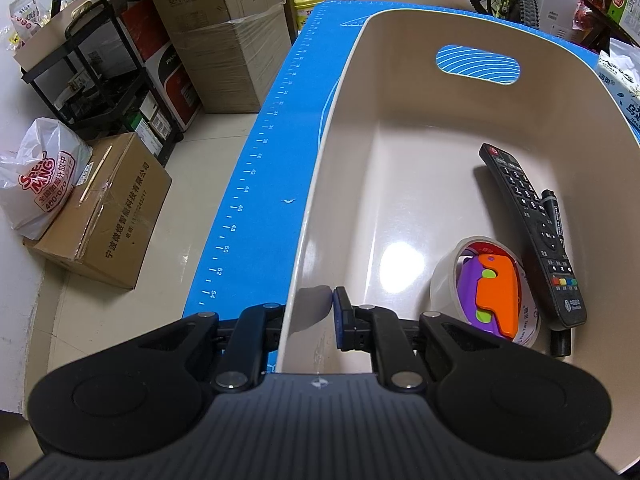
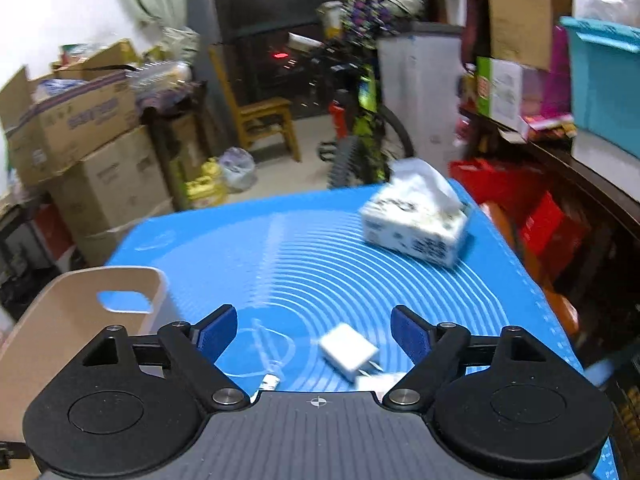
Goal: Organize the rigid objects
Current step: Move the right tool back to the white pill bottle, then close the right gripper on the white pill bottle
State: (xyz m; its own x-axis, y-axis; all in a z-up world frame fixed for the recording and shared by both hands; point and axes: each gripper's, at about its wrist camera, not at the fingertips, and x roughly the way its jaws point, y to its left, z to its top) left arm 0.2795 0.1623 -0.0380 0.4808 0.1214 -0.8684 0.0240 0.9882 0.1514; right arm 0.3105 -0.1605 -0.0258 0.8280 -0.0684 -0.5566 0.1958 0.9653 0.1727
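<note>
A beige plastic bin [image 1: 400, 92] stands on the blue mat [image 1: 280, 128]. My left gripper [image 1: 310, 312] is shut on the bin's near left wall, one finger inside and one outside. Inside the bin lie a black remote [image 1: 532, 232], a black marker [image 1: 554, 216], and a roll of tape [image 1: 444, 280] with an orange and purple toy [image 1: 496, 292] in it. In the right wrist view my right gripper [image 2: 314, 332] is open and empty above a white charger plug [image 2: 348, 350] and its white cable [image 2: 266, 356] on the mat. The bin's corner [image 2: 60, 312] shows at left.
A tissue pack [image 2: 416, 220] lies on the mat's far right. Cardboard boxes [image 1: 224, 40], a black rack [image 1: 100, 80] and a plastic bag [image 1: 40, 184] stand on the floor to the left. A bicycle [image 2: 368, 128] and a wooden chair [image 2: 264, 120] stand beyond the table.
</note>
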